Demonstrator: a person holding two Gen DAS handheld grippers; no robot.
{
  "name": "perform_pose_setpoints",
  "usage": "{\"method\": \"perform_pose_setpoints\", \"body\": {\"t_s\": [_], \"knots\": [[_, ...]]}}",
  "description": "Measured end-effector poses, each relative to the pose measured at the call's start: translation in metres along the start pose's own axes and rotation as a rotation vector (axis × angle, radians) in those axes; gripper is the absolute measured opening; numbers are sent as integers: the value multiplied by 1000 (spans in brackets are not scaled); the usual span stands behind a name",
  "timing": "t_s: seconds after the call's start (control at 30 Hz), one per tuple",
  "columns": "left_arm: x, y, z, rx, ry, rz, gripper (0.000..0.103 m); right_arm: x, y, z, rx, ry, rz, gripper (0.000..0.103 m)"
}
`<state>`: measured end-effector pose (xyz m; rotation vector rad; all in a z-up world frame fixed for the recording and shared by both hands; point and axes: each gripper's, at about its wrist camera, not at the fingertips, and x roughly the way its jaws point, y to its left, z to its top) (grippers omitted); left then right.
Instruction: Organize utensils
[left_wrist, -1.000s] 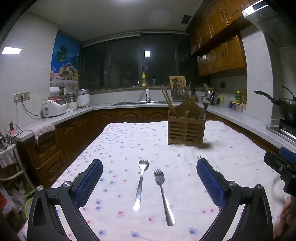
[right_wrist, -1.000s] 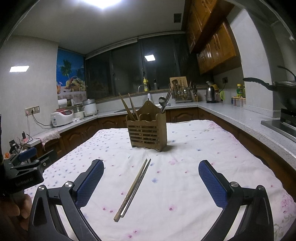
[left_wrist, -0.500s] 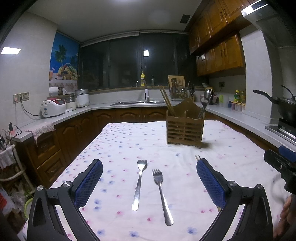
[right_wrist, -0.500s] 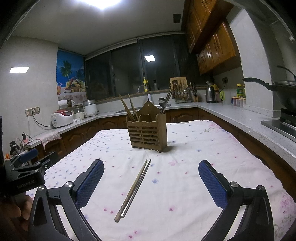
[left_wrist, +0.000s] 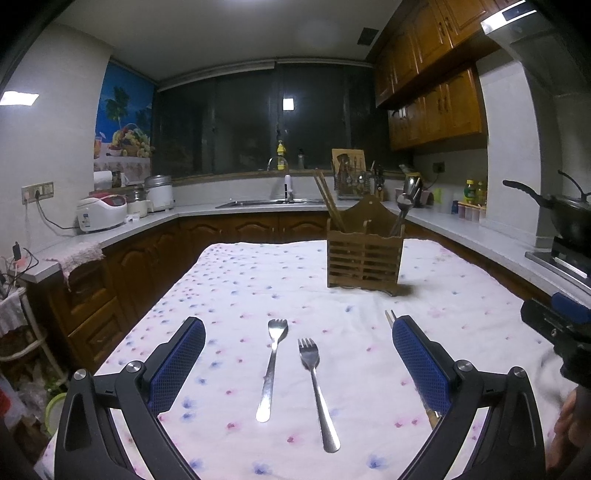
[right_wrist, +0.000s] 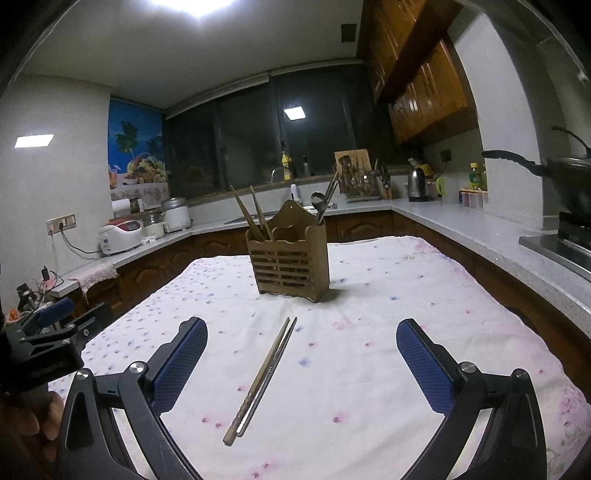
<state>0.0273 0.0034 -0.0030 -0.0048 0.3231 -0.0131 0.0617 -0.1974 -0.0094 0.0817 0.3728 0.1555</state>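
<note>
Two forks are framed lengthwise between the wide-open left gripper; chopsticks, seemingly a pair, are likewise straddled by the open right gripper.

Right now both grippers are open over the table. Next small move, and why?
Probably lower the right gripper onto the chopsticks and close. They lie loose on the cloth, centred between its open fingers, while the wooden holder already has chopsticks in its left slot. The left gripper could take the two forks afterwards.
</note>
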Motion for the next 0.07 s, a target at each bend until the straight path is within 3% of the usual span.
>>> {"method": "perform_pose_setpoints", "body": {"t_s": [0.07], "knots": [[0, -1, 1, -1, 1, -4, 102, 0, -3, 1, 3, 5, -3, 103]]}}
